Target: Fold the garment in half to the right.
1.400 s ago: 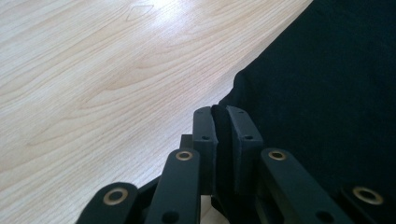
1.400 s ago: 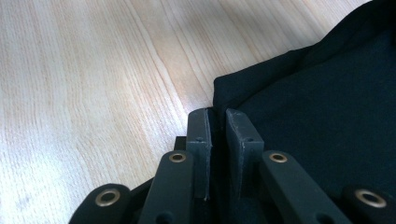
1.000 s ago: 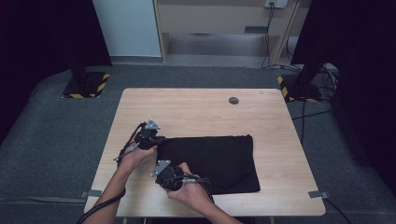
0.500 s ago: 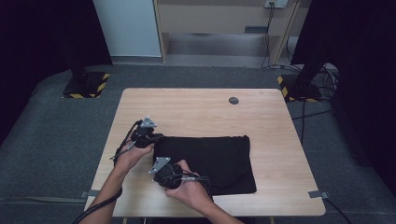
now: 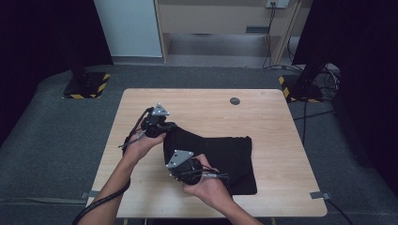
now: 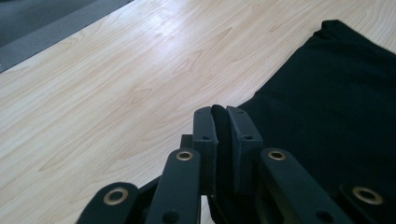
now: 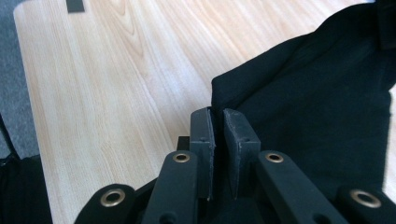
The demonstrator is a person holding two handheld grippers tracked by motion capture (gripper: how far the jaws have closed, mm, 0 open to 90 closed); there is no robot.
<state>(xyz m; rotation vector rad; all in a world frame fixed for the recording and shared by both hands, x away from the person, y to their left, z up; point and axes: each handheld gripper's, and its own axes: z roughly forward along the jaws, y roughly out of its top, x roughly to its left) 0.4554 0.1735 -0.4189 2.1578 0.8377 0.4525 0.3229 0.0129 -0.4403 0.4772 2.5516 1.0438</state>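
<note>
We see the left gripper [image 5: 170, 125] and right gripper [image 5: 174, 176], jaws clamped on the black cloth [image 5: 230, 159], lifting its 2 left corners off the counter [image 5: 281, 126].

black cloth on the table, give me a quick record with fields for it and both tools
cloth: black cloth, left edge lifted off the table, the rest lying flat
left tool: left tool shut on the cloth's far left corner
right tool: right tool shut on the cloth's near left corner
surface: wooden table
other item: small dark disc near the table's far edge, apart from the cloth
</note>
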